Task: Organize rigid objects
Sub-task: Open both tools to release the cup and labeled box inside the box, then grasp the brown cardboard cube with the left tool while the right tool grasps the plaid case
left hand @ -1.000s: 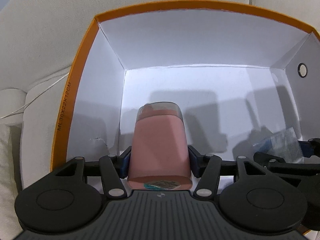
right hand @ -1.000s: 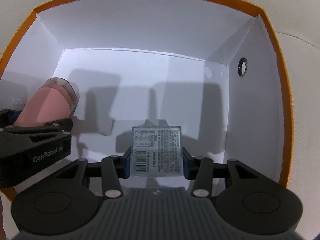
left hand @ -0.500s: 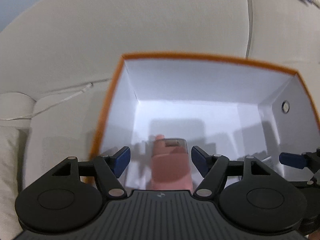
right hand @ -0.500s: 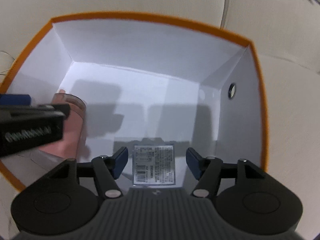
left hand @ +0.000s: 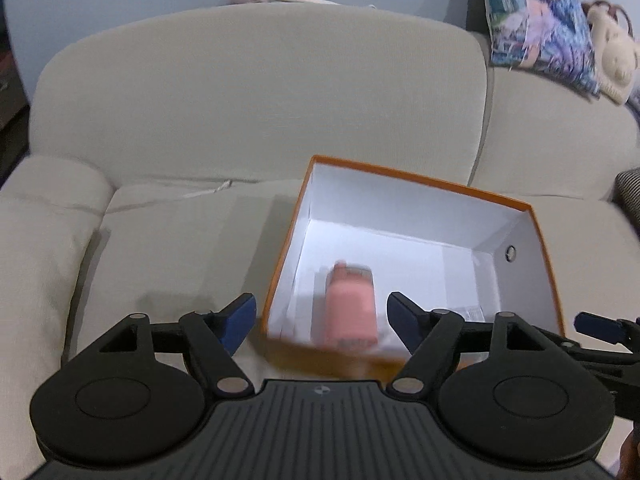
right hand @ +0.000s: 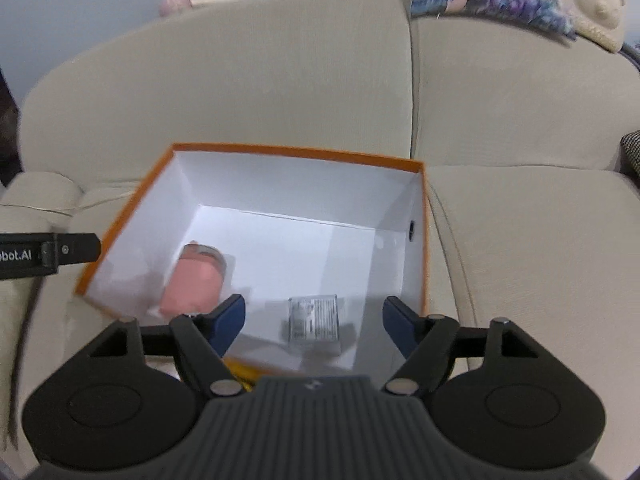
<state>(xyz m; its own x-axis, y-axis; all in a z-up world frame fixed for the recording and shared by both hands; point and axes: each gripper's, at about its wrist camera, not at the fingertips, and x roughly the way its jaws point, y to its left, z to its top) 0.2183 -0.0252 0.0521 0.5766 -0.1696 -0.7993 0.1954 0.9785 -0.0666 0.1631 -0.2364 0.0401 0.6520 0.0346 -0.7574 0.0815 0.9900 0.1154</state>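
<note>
Hovering above the orange box [left hand: 538, 236] on the sofa [left hand: 256, 92], I have both tools clear of its rim. My left gripper [left hand: 320, 316] stands wide apart with nothing between its blue pads; the jaws have just been opening, and the pink bottle [left hand: 352, 308] they frame lies loose on the white floor of the box, at its left side, below and ahead of me. Its long axis runs near to far, clear cap toward the far wall. My right gripper [right hand: 313, 316] is likewise spread and empty, its jaws having just been opening too, and the small labelled packet [right hand: 314, 319] lies flat on the box floor directly beneath it, right of the bottle and apart from it. Both things look placed, I judge. No further rigid object shows on the cushions in either view, so whichever hand goes next must first turn away from the box to find one; neither seems nearer.
</note>
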